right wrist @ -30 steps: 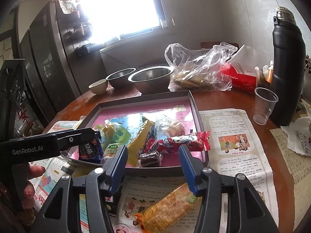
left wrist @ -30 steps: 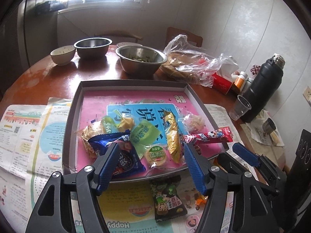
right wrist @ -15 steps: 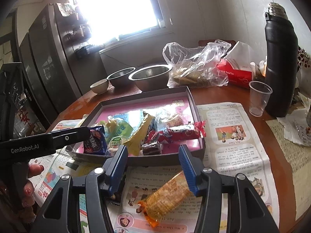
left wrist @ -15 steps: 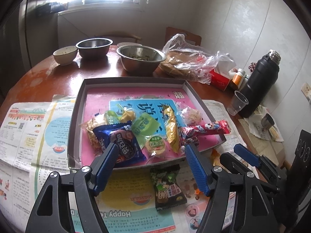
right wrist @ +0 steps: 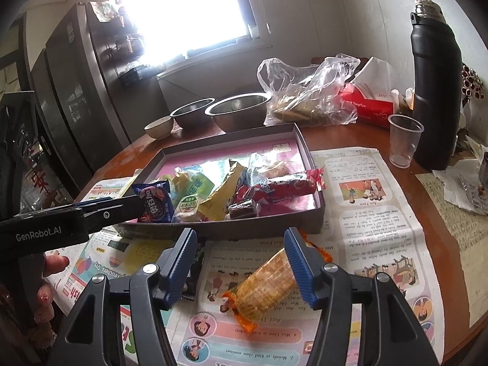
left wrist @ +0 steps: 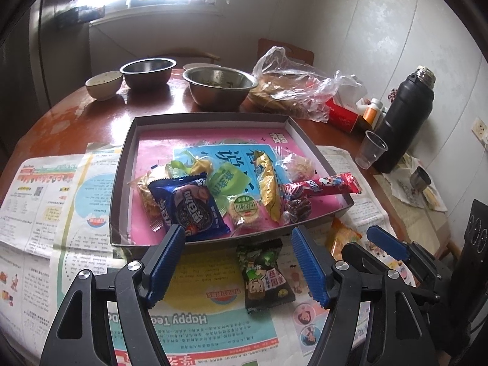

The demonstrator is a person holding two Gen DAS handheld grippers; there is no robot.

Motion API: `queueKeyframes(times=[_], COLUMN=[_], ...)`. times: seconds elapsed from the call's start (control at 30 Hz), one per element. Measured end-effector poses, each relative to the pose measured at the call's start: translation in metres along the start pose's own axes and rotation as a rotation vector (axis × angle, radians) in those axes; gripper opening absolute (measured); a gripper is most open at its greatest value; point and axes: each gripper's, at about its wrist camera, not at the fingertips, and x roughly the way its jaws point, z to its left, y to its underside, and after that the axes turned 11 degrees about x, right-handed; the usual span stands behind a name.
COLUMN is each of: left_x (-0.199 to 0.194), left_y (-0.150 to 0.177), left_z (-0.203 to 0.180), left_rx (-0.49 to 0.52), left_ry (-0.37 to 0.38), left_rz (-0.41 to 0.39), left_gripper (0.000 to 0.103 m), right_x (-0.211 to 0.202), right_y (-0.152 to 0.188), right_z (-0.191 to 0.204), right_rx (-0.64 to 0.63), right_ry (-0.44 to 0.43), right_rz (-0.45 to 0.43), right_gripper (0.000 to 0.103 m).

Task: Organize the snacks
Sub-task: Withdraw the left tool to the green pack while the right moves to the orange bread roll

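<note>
Snacks (left wrist: 210, 195) lay piled in a big tray (left wrist: 122, 164) on the tabletop (left wrist: 76, 116).
Both claws had just opened wider: the right claw (right wrist: 241, 262) above an orange packet (right wrist: 262, 283), the left claw (left wrist: 238, 262) above a small green packet (left wrist: 263, 274), touching neither.

A bright window (right wrist: 186, 9) in the far wall floods the room with white daylight and leaves glare on the round, reddish-brown wooden surface (left wrist: 76, 113). Pale panelled walls (left wrist: 381, 30) close the right side, where a wooden chair back (left wrist: 286, 52) stands at the far edge. On the left rises a tall dark fridge (right wrist: 79, 91), and newspaper sheets (left wrist: 39, 201) cover the near part of the surface.
</note>
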Motion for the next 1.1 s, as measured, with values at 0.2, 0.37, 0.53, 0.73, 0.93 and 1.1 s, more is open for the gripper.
queueKeyframes(times=[0.2,0.37,0.53,0.73,0.93,1.1], left_x=[0.0,0.001,0.006,0.015,0.028,0.035], left_y=[0.007,0.012,0.018,0.026,0.031,0.032], left_z=[-0.003,-0.006,-0.007,-0.009,-0.013,-0.016], left_rx=[0.008,0.012,0.012,0.018,0.03,0.04], left_ry=[0.0,0.004,0.006,0.008,0.014,0.021], left_rz=[0.01,0.019,0.037,0.065,0.1,0.115], left_gripper=[0.075,0.075,0.075,0.075,0.075,0.075], right_x=[-0.004,-0.005,-0.003,0.005,0.019,0.034], right_y=[0.005,0.012,0.02,0.023,0.022,0.02], right_z=[0.0,-0.003,-0.011,-0.026,-0.034,-0.032], right_rx=[0.006,0.023,0.051,0.123,0.164,0.157], right_ry=[-0.005,0.015,0.044,0.074,0.111,0.129], right_rz=[0.001,0.018,0.042,0.06,0.084,0.098], right_gripper=[0.061,0.066,0.066,0.066,0.066,0.066])
